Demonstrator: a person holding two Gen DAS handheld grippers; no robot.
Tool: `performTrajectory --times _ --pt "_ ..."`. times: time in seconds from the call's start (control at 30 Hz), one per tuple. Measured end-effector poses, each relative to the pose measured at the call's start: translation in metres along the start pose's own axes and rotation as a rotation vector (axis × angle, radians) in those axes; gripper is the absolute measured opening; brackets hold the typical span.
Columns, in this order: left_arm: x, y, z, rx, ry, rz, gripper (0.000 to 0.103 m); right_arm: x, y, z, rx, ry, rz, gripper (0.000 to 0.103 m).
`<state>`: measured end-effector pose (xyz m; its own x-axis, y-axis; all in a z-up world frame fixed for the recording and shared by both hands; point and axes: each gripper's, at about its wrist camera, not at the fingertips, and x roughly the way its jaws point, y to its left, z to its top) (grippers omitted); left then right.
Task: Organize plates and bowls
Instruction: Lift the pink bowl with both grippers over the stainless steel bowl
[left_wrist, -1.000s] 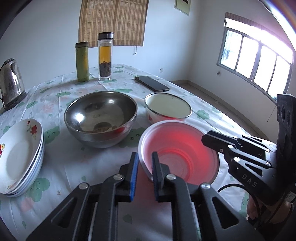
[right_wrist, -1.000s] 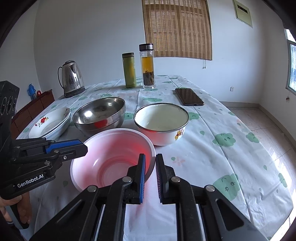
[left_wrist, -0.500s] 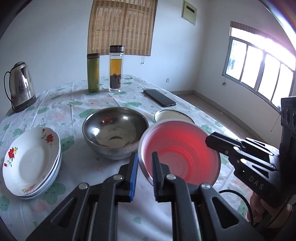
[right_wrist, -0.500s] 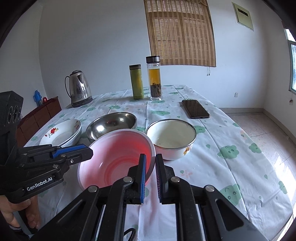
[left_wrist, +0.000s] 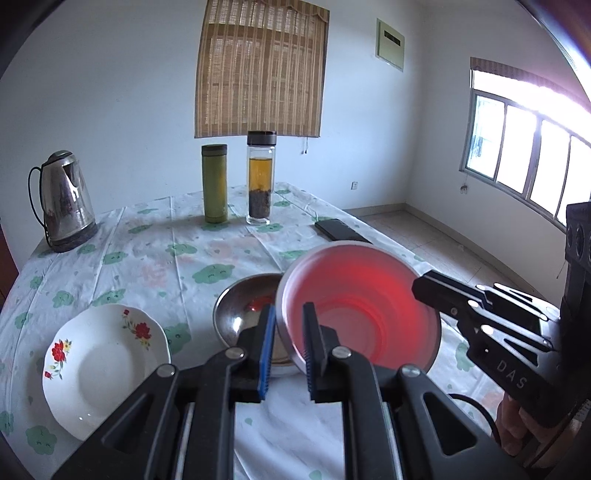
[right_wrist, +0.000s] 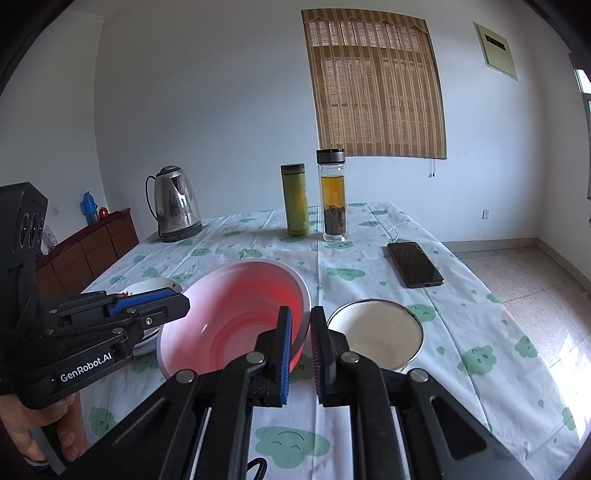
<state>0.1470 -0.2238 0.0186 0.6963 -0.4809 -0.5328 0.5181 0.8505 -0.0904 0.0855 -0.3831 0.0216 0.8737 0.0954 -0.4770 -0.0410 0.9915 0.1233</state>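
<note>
The pink bowl (left_wrist: 364, 306) hangs in the air between the two claws, clear of the surface (left_wrist: 155, 258). The left claw (left_wrist: 287, 349) is clamped on the bowl's left rim, one pad inside the wall and one outside. The right claw (right_wrist: 300, 345) is clamped on the opposite rim in the same way, so each claw sits at one end of the bowl's width and neither is the nearer one.

What the next move turns on is what lies under and beside the bowl. In the left wrist view the steel bowl (left_wrist: 247, 310) sits directly below and a little left of the pink bowl, partly hidden by it. In the right wrist view the enamel bowl (right_wrist: 375, 332) rests on the surface just right of the right claw (its mouth is plainly narrower than the pink bowl's). The flowered plates (left_wrist: 103, 365) lie further left, well apart from the bowls, nearer the left claw.

My reading is that the pink bowl is being carried for nesting, and the steel bowl, being the wider, looks the likelier seat. To reach it the pair would shift the bowl leftward and lower it. The bowl tilts slightly toward the cameras, so levelling it before descent would help it settle without catching a rim.
</note>
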Motion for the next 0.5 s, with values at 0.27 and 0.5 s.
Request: performTrajectory --times 0.27,0.5 --pt "0.012 0.010 0.018 -0.010 -0.018 0.027 0.012 0.016 0.002 0.026 -0.004 -0.026 -0.004 0.011" --pt "0.029 0.023 0.015 -0.027 -0.014 0.014 0.012 0.035 0.003 0.027 -0.002 -0.011 -0.003 0.011"
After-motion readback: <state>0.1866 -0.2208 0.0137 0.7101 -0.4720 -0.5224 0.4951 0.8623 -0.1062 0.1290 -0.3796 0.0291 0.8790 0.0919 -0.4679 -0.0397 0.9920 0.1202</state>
